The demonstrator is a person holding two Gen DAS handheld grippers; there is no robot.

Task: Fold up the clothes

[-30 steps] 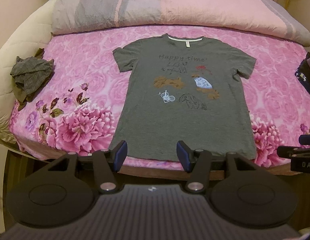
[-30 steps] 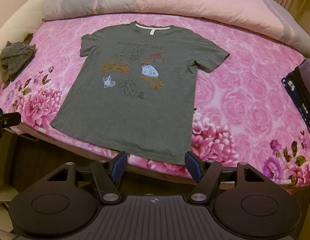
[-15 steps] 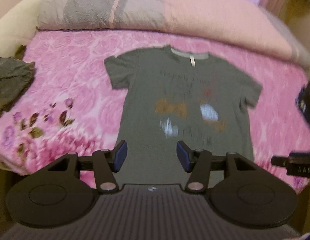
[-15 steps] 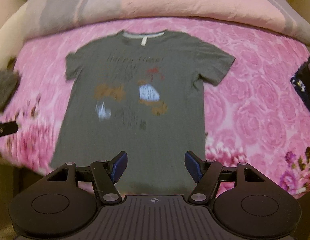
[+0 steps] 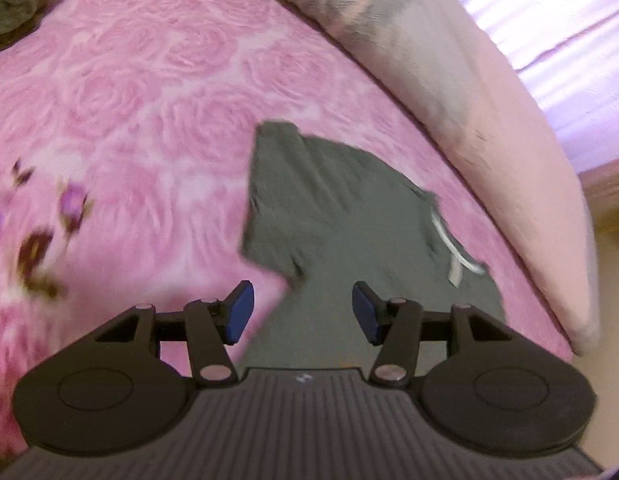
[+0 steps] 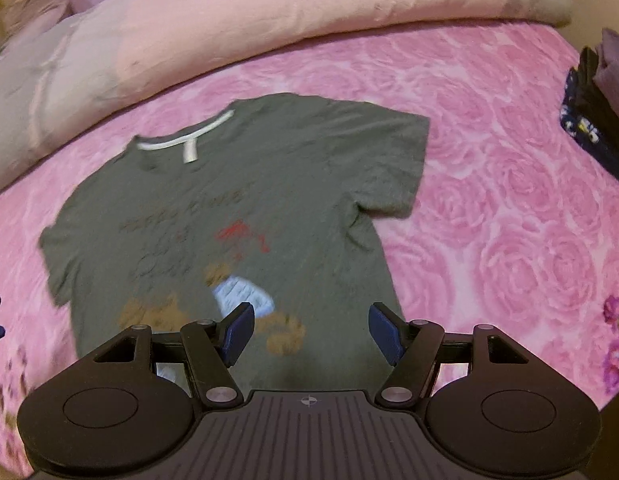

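Observation:
A grey T-shirt [image 6: 245, 208] with a printed front lies flat, face up, on the pink rose bedspread [image 6: 509, 208]. In the left wrist view I see its left sleeve [image 5: 285, 184] and white collar [image 5: 453, 248]. My left gripper [image 5: 301, 312] is open and empty, low over the shirt near the left sleeve's armpit. My right gripper [image 6: 311, 330] is open and empty above the shirt's lower right chest, near the right side seam.
A rolled pink and grey duvet [image 6: 269, 28] lies along the far side of the bed. A crumpled dark garment [image 5: 17, 4] sits at the far left. A dark folded pile [image 6: 593, 120] lies at the right edge.
Both grippers have moved forward from the foot of the bed and lower over the shirt, the left towards the left sleeve, the right towards the right side. Both stay open.

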